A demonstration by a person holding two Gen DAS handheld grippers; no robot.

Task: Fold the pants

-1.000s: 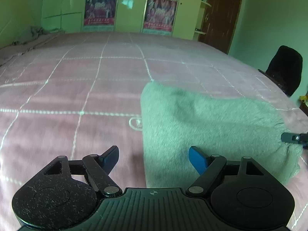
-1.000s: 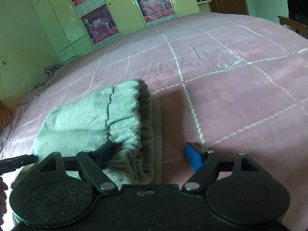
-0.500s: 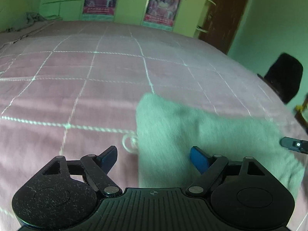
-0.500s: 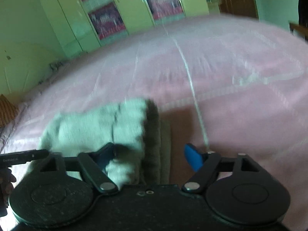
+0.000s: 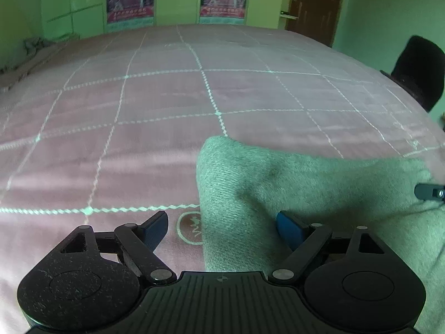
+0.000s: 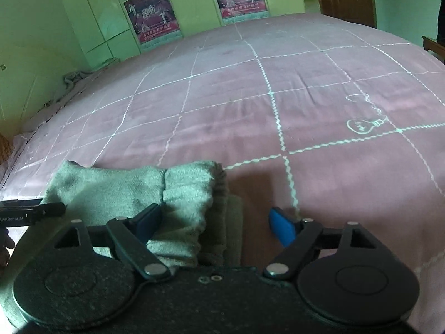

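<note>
On my left wrist view, the left gripper (image 5: 222,226) sits at the bottom of the frame with its jaws spread wide. Its left finger (image 5: 155,229) hangs over bare pink bedspread (image 5: 139,139), just beside a round stitched emblem (image 5: 192,228). Its right blue pad (image 5: 289,229) lies against the grey-green pants (image 5: 278,183); whether it presses into the cloth or only rests above it, I cannot tell. Nothing is pinched between the fingers.

The pants lie folded into a compact bundle in the lower right of this frame, one corner pointing up toward the centre. The tip of the other tool shows at the right edge, over the cloth.

On my right wrist view, the right gripper (image 6: 215,222) is likewise wide apart. Its left finger (image 6: 146,222) rests on top of the pants (image 6: 125,186), which fill the lower left of the frame, with the gathered elastic waistband (image 6: 200,192) turned toward the centre. Its right blue pad (image 6: 281,225) stands over the bedspread (image 6: 306,111), clear of the cloth, close to a white stitched grid line. The waistband edge falls between the two fingers, but they are not clamped on it.

In the far background I see the green wardrobe doors (image 6: 91,14) with posters (image 6: 151,12), a brown door (image 5: 314,2) in the upper right, and a dark chair (image 5: 417,69) at the right edge.
</note>
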